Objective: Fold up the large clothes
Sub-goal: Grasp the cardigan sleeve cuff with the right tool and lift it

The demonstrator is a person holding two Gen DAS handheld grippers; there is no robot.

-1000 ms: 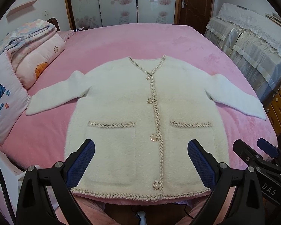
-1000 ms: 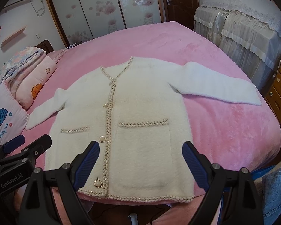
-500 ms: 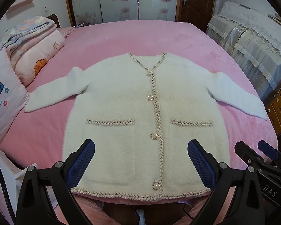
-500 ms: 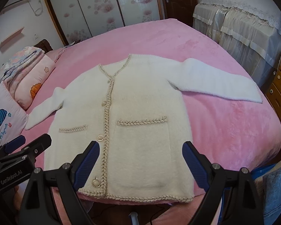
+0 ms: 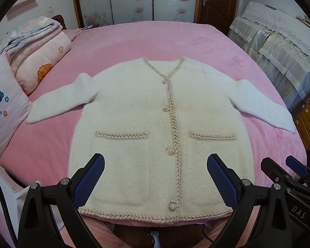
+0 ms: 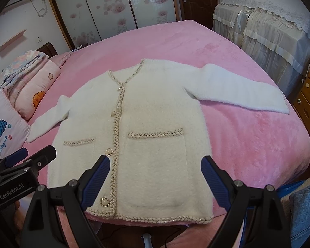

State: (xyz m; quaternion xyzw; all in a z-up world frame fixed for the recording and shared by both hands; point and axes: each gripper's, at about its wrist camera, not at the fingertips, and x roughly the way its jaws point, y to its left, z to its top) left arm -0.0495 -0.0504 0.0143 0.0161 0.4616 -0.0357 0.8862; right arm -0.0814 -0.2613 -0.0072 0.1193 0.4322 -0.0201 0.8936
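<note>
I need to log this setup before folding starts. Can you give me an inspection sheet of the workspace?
Surface: pink bedspread, smooth.
Job's things: cream cardigan flat, front up, buttoned, both sleeves spread out.
Clutter: pillow and folded quilts at the bed's left edge, the pillow at the left cuff.
Grippers: left gripper and right gripper open, above the hem, holding nothing.
Cables: thin dark cable below the hem.
Surroundings: wardrobe, door, covered furniture.
</note>
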